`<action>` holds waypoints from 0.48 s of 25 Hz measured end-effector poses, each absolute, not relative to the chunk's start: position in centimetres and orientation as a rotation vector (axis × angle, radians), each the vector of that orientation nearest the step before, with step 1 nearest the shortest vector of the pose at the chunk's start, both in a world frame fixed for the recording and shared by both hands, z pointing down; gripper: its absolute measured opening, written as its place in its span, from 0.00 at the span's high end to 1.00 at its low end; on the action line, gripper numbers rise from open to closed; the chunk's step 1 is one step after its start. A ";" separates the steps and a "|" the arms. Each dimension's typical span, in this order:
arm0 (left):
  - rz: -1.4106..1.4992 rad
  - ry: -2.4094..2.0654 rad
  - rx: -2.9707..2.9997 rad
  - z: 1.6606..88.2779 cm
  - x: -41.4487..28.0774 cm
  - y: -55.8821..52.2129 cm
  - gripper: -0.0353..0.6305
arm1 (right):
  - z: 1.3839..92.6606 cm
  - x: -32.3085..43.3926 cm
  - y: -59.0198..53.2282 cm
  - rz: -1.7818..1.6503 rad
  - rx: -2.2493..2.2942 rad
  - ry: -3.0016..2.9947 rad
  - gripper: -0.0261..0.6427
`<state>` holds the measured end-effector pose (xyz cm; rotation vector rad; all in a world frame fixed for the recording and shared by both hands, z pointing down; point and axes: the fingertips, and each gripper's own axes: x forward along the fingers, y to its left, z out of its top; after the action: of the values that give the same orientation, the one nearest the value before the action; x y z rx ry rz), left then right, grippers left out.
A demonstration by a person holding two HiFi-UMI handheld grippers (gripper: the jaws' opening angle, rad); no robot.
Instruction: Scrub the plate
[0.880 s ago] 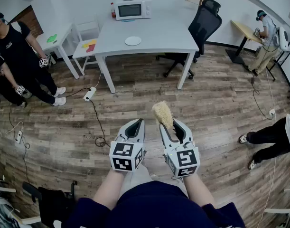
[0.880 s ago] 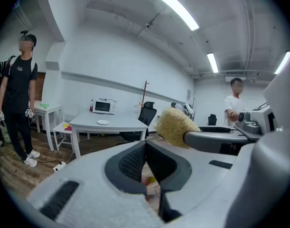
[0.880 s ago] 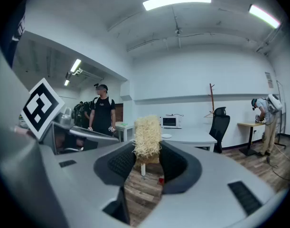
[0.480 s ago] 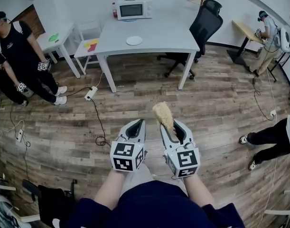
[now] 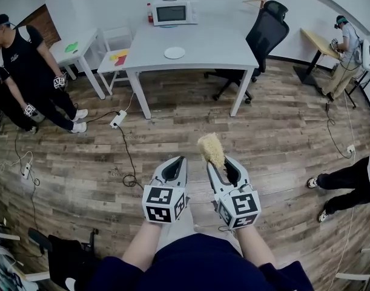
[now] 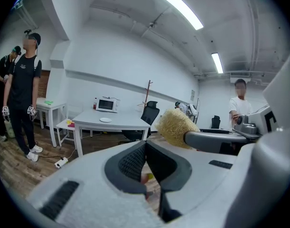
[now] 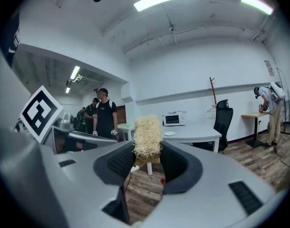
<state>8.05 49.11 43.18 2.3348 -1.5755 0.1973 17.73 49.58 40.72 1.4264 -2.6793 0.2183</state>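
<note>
Left claw (image 6: 145, 145): jaws together, nothing between them.
Right claw (image 7: 147, 150): jaws clamped on scrubber (image 7: 147, 136); pale fibrous pad protrudes past tips.
Both claws side by side, close together, low in head view, above wood floor (image 5: 281, 132), aimed toward tabletop (image 5: 215, 44).
Plate (image 5: 174, 53): white, round, flat on tabletop, in front of microwave (image 5: 171, 12).
Plate well apart from both claws.
Scrubber not touching plate.

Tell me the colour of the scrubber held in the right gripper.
The scrubber is pale straw yellow; it shows clearest in the right gripper view.
</note>
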 end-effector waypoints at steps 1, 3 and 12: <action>0.199 -1.577 2.329 43.3 8.0 48.8 0.92 | 41.0 17.6 49.3 0.223 1.419 -2.674 0.72; 0.202 -1.576 2.321 43.6 7.6 47.9 0.92 | 41.5 17.3 48.4 0.234 1.408 -2.667 0.72; 0.169 -1.539 2.291 45.1 5.5 38.6 0.92 | 43.0 15.3 39.9 0.261 1.401 -2.616 0.71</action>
<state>5.52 38.59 45.10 2.2915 -1.5390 0.1685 15.28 39.91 43.04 1.4011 -2.6164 0.2608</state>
